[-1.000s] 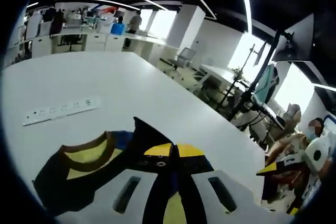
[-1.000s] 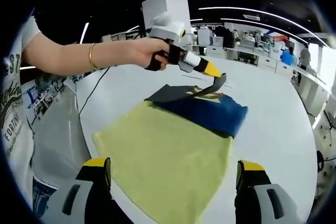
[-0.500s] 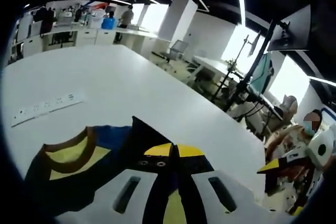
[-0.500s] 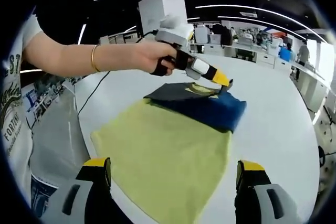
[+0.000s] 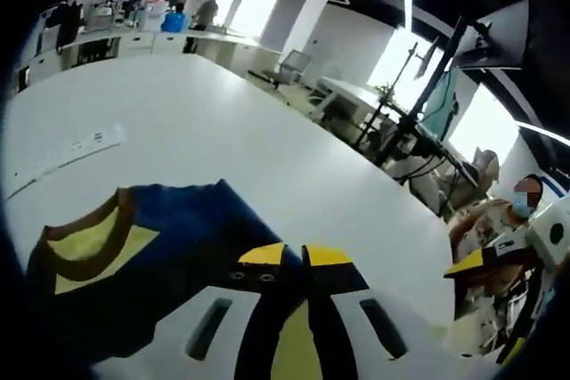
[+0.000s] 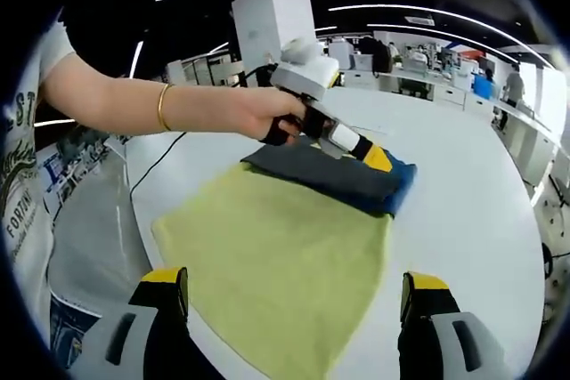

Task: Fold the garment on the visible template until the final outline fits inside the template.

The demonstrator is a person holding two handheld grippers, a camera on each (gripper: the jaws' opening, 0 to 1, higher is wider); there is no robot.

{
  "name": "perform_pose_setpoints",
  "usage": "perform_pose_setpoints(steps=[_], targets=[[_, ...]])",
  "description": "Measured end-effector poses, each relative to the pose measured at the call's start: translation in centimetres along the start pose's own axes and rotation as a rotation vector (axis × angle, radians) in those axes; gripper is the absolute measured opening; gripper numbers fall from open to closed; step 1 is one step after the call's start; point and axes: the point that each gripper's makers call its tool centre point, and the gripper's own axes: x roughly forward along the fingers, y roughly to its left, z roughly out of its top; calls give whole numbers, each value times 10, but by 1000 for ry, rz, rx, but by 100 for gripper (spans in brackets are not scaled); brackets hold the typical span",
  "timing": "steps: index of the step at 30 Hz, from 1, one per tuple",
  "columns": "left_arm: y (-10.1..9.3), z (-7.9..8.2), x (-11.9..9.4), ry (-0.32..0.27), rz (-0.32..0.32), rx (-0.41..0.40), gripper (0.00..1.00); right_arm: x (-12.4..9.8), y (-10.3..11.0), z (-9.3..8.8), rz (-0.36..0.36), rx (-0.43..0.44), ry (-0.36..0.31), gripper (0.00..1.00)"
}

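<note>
Lowered since a second ago, our left gripper (image 6: 378, 159) now presses the folded navy part of the T-shirt (image 6: 285, 255) down, where before it held the fold lifted. Its fingers (image 5: 264, 255) are closed on the navy fabric at lower centre of the left gripper view, beside the brown-trimmed collar (image 5: 85, 246). The yellow body lies spread on the white tabletop (image 6: 463, 193), mid-frame in the right gripper view. Our right gripper (image 6: 289, 300) hangs wide open above its near edge, holding nothing.
</note>
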Motion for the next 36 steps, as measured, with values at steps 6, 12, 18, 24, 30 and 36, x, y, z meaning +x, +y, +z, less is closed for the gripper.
perform_pose_setpoints(steps=[6,12,18,24,30,36], targets=[[-4,1,-15,13,-4,71,39,1,2,1,17,-13,5,99],[-6,4,-39,-23,-10,143,55,0,5,-4,53,-52,47,99],[-1,-1,-68,-48,-4,142,69,-3,5,-8,64,-79,80,99],[-8,-14,-100,-77,-47,125,84,-6,7,-12,82,-107,108,99],[-8,-39,-128,-34,-39,187,96,-6,7,-14,91,-140,134,99],[-13,-56,-160,-77,-57,205,99,-6,11,-14,114,-170,152,99]])
